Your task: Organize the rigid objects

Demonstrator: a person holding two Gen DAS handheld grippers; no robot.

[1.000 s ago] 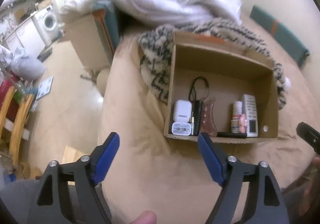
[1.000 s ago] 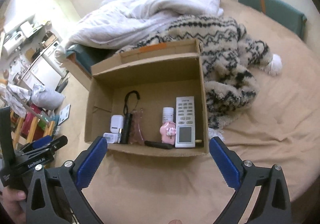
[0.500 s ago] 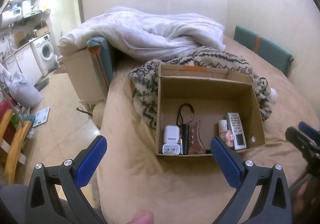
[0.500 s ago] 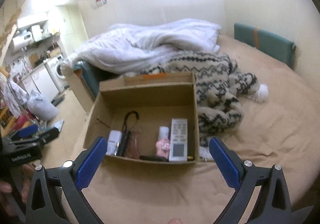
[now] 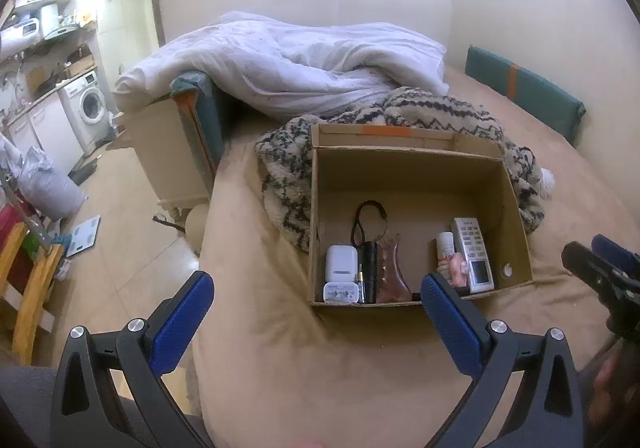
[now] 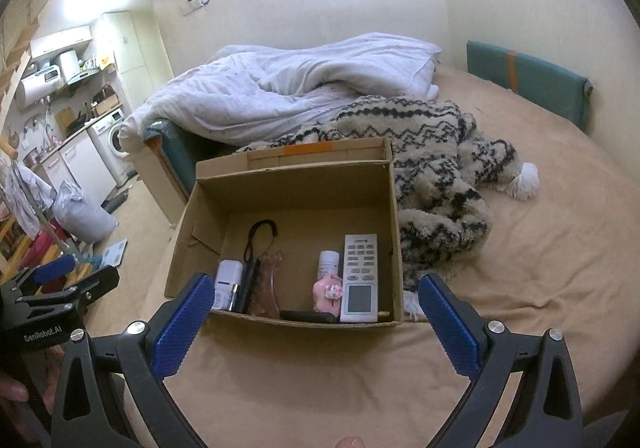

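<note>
My left jaws (image 5: 316,302) stand spread wide with nothing between them, and my right jaws (image 6: 316,304) are spread just as wide and equally empty. Both hover over the tan bed (image 6: 540,248), just short of the near wall of the cardboard box (image 6: 280,188), which sits open on the bed.

Everything sorted lies inside the box, lined up against its near wall. At the box's left end a white charger case (image 5: 341,262) stands over a small white adapter (image 5: 340,292). Just to the right of them lies a black flashlight (image 5: 370,268), its looped cord (image 5: 366,216) reaching toward the middle of the box floor. Next comes a clear pinkish scraper (image 5: 390,272). Toward the box's right end stands a small white bottle (image 6: 328,262) with a pink figure (image 6: 328,290) in front of it, and a white remote (image 6: 360,276) lies beside them. A dark flat thing (image 6: 308,315) rests against the near wall in front of the pink figure; I cannot tell what it is.

Behind the box lie a patterned blanket (image 6: 432,152) and a white duvet (image 6: 300,88).
</note>
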